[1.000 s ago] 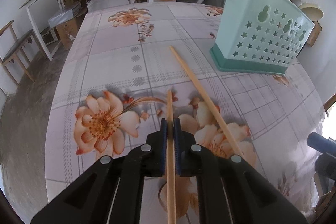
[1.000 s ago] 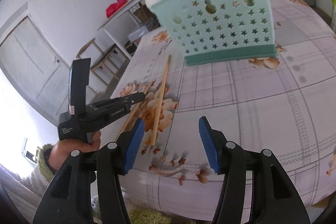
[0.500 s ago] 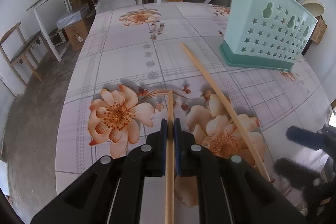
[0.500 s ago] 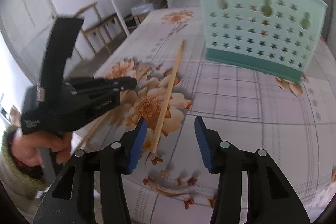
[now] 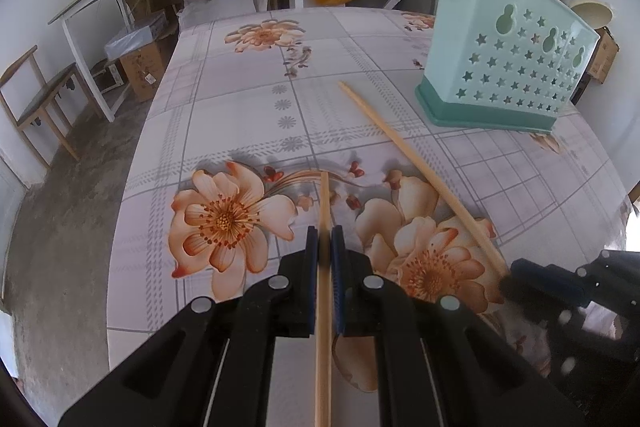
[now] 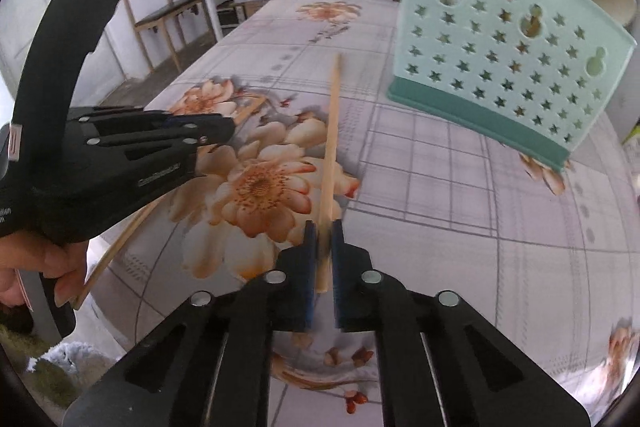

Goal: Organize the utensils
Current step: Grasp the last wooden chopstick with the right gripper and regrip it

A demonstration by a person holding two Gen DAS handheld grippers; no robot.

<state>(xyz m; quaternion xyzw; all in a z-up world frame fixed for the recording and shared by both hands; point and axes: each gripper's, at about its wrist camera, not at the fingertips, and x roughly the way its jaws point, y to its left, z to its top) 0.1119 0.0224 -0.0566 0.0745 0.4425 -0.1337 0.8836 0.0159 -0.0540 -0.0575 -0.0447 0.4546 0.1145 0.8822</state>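
Currently your left gripper (image 5: 324, 241) and right gripper (image 6: 324, 233) each clamp a chopstick (image 5: 324, 203) (image 6: 329, 143) pointing twelve o'clock; lettering illegible.

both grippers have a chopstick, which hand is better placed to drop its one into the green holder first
Right, probably. The right gripper pinches its chopstick at the near end, with the free tip aimed towards the utensil holder. The left gripper grips its chopstick partway along, pointing away from the holder.

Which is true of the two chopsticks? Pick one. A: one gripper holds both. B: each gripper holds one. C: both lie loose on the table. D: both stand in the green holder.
B: the left gripper is shut on one chopstick, and the right gripper on the other chopstick.
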